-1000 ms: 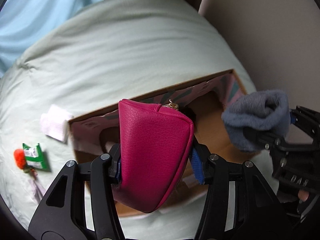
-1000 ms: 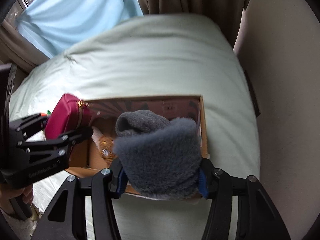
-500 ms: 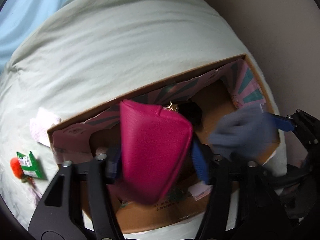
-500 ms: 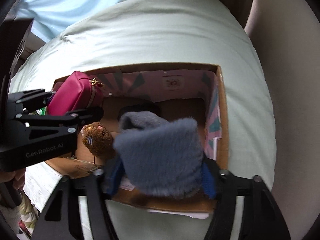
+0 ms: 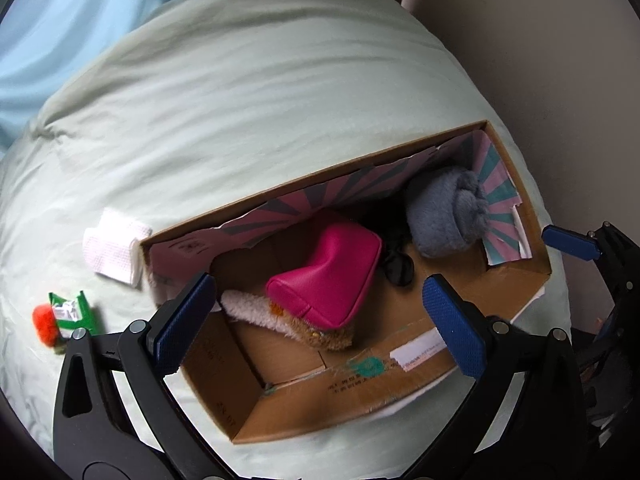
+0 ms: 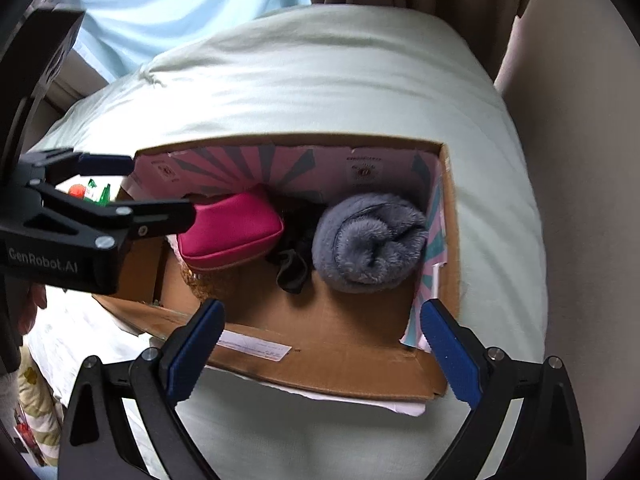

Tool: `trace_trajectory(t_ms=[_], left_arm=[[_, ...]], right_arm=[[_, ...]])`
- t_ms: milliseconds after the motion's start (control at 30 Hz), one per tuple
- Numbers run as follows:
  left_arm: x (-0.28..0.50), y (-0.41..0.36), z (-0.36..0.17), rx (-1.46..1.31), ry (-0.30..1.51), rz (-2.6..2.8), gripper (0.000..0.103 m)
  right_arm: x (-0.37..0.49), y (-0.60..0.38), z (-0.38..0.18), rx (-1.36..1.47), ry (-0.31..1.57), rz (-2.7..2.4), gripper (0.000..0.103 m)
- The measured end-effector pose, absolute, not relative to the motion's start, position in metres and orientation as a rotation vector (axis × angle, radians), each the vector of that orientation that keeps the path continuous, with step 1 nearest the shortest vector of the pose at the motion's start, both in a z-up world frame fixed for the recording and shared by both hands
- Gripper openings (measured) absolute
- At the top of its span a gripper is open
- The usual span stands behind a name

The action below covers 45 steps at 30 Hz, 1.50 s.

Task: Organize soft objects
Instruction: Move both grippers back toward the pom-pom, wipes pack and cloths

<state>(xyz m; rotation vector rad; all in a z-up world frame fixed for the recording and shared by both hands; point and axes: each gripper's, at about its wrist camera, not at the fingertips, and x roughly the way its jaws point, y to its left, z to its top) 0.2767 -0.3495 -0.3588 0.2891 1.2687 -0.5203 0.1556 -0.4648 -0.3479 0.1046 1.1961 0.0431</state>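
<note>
Both the left gripper (image 5: 320,308) and right gripper (image 6: 322,334) hang with jaws apart, empty. In the brown cardboard box (image 6: 360,354), the magenta leather pouch (image 6: 232,234) lies at nine o'clock of the rolled grey fleece (image 6: 370,242).

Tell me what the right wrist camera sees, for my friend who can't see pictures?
An open cardboard box on a pale green bed holds a pink pouch, a rolled grey fuzzy blanket and something black between them. The right tongs hang open and empty above it.

Left tool (image 5: 318,312) hangs wide open, nothing between its pads. Right tool (image 6: 322,344) gapes empty too, just beside it.
</note>
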Motion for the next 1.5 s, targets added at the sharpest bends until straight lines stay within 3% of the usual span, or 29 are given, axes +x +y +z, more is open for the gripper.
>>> trace_trajectory(t_ms=[800,1500], left_arm=[[0.174,-0.268,-0.208,0.279,1.042,-0.425,0.103],[0.104,-0.035,-0.126,0.062,0.919,-0.110,0.103]], right_arm=[[0.085,-0.421,-0.222,0.111,1.012,-0.015,0.097],[0.067,-0.272,-0.123,0.142,0.865,0.063,0.097]])
